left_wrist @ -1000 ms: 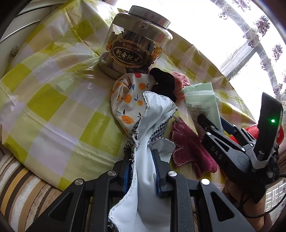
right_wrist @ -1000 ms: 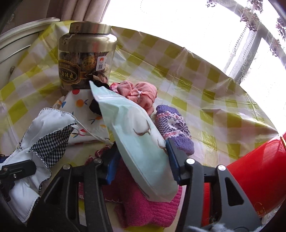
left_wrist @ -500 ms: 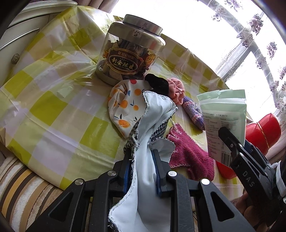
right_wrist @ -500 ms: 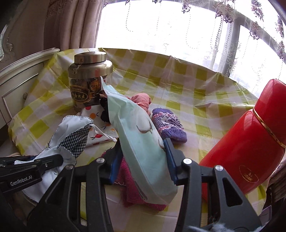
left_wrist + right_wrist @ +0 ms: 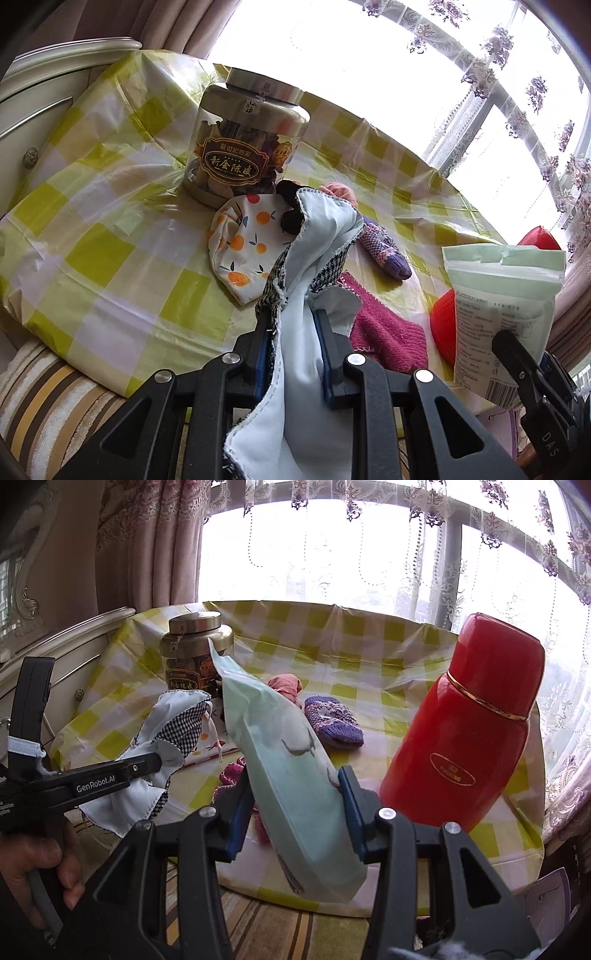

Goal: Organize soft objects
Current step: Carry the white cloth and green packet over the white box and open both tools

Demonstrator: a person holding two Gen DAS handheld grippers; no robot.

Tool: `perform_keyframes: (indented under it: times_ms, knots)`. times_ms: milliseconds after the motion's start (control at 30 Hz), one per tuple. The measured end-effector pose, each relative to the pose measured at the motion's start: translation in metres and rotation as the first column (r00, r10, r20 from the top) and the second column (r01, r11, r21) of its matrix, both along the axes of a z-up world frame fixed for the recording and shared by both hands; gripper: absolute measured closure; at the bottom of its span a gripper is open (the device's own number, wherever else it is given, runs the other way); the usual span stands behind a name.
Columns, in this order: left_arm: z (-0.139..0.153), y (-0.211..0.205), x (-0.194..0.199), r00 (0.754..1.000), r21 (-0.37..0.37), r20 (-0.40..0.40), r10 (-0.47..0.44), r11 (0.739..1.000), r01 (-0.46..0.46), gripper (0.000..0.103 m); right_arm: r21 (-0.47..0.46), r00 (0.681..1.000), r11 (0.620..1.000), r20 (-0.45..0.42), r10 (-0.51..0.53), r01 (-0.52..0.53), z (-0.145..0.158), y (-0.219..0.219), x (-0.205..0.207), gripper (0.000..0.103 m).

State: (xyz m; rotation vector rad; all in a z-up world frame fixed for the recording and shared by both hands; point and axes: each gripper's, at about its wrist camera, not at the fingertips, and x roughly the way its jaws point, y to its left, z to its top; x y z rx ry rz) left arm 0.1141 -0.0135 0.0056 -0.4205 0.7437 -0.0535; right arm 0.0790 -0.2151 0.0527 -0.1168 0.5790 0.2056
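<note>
My left gripper (image 5: 292, 321) is shut on a white cloth with a houndstooth side (image 5: 317, 236), which hangs up over the table's near edge. My right gripper (image 5: 294, 775) is shut on a pale green soft pack (image 5: 280, 746), held in the air in front of the table; the same pack (image 5: 502, 295) shows at the right of the left wrist view. On the tablecloth lie an orange-print cloth (image 5: 243, 240), a black item (image 5: 291, 218), a pink scrunchie (image 5: 284, 685), a purple knitted sock (image 5: 332, 720) and a magenta knitted cloth (image 5: 384, 328).
A lidded glass jar (image 5: 243, 147) stands behind the soft things. A red flask (image 5: 469, 720) stands at the table's right. The yellow-checked tablecloth (image 5: 110, 251) drapes over the edge. A cream cabinet (image 5: 44, 110) is at the left and a striped cushion (image 5: 44, 398) below.
The right gripper has pulled back and up from the table with the green pack, so more of the room shows. The left gripper has risen slightly with the white cloth.
</note>
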Motion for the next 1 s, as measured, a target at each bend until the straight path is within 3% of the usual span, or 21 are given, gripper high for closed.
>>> perform_keyframes:
  times_ms: [167, 600, 800, 1000]
  knots:
    - [0.008, -0.006, -0.010, 1.000, -0.006, 0.029, -0.011, 1.000, 0.011, 0.080, 0.068, 0.998, 0.996, -0.031, -0.047, 0.049, 0.002, -0.025, -0.011, 0.054]
    - [0.019, -0.041, -0.020, 0.992, -0.037, 0.037, -0.124, 0.991, 0.125, 0.080, 0.118, 0.984, 0.981, -0.099, -0.145, 0.157, 0.000, -0.086, -0.039, 0.054]
    - [0.025, -0.073, -0.027, 0.975, -0.040, 0.039, -0.218, 0.975, 0.219, 0.080, 0.099, 0.966, 0.966, -0.125, -0.227, 0.240, -0.001, -0.127, -0.063, 0.054]
    - [0.030, -0.111, -0.036, 0.947, -0.047, 0.039, -0.319, 0.946, 0.321, 0.080, 0.091, 0.925, 0.929, -0.165, -0.342, 0.359, -0.005, -0.175, -0.082, 0.054]
